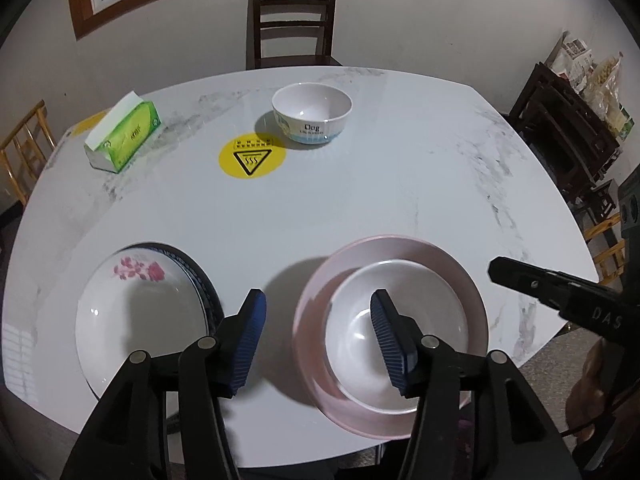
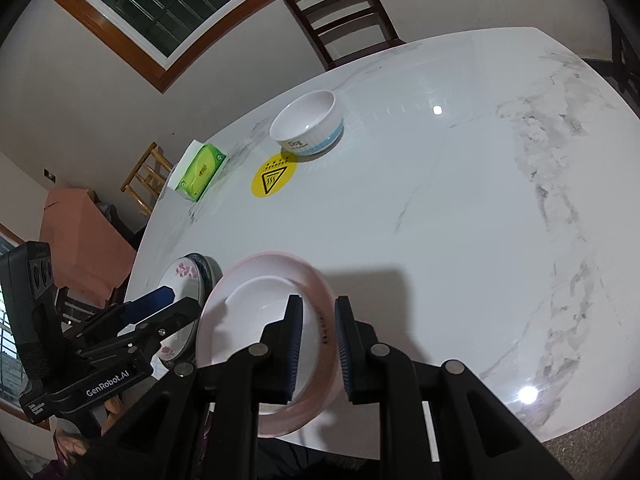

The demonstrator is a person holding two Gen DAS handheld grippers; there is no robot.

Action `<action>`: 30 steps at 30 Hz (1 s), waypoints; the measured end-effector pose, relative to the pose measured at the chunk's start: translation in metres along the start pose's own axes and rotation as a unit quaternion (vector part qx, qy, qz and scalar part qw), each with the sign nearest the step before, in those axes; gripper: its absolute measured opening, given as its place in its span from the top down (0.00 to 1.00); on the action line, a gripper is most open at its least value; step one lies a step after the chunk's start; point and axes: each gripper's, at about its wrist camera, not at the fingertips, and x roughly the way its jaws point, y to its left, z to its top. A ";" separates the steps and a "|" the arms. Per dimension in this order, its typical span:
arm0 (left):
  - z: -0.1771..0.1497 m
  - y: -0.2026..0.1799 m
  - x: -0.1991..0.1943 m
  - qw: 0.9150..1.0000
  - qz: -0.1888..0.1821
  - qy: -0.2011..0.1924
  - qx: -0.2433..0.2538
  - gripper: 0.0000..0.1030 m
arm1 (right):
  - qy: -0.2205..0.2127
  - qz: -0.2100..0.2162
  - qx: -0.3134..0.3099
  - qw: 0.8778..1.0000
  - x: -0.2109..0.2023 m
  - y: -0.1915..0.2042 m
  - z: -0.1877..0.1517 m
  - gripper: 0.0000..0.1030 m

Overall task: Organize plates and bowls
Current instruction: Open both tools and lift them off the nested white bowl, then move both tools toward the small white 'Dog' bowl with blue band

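A pink plate (image 1: 460, 280) with a white centre sits tilted near the table's front edge. My right gripper (image 2: 318, 344) is shut on the pink plate's (image 2: 320, 292) right rim. My left gripper (image 1: 318, 340) is open and empty, above the gap between the pink plate and a white plate with pink flowers (image 1: 136, 308). The flowered plate lies on a dark-rimmed plate (image 1: 202, 276) at the front left. A white bowl (image 1: 312, 116) with a blue base stands at the far middle, also seen in the right wrist view (image 2: 308, 124).
A green tissue box (image 1: 124, 136) lies at the far left of the white marble table (image 1: 360, 200). A yellow round warning sticker (image 1: 252, 156) is in front of the bowl. A dark wooden chair (image 1: 294, 20) stands behind the table, a dark shelf (image 1: 568, 128) to the right.
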 end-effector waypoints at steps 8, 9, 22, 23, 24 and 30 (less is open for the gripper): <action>0.008 0.002 0.010 1.000 0.027 -0.003 0.008 0.46 | -0.010 -0.020 -0.006 1.000 -0.008 -0.019 0.014 0.82; 0.009 0.003 0.012 0.999 0.031 -0.003 0.008 0.45 | -0.011 -0.021 -0.006 1.000 -0.008 -0.022 0.016 0.82; 0.034 0.018 0.045 0.997 0.075 0.000 0.010 0.33 | -0.030 -0.032 -0.027 0.999 0.017 -0.050 0.048 0.82; 0.038 0.021 0.049 0.997 0.076 0.000 0.006 0.33 | -0.030 -0.032 -0.026 0.999 0.019 -0.051 0.050 0.82; 0.040 0.023 0.051 0.997 0.078 0.000 0.003 0.32 | -0.029 -0.032 -0.024 0.999 0.022 -0.053 0.054 0.82; 0.059 0.031 0.071 0.995 0.097 0.007 0.001 0.31 | -0.020 -0.027 -0.025 0.999 0.044 -0.054 0.073 0.81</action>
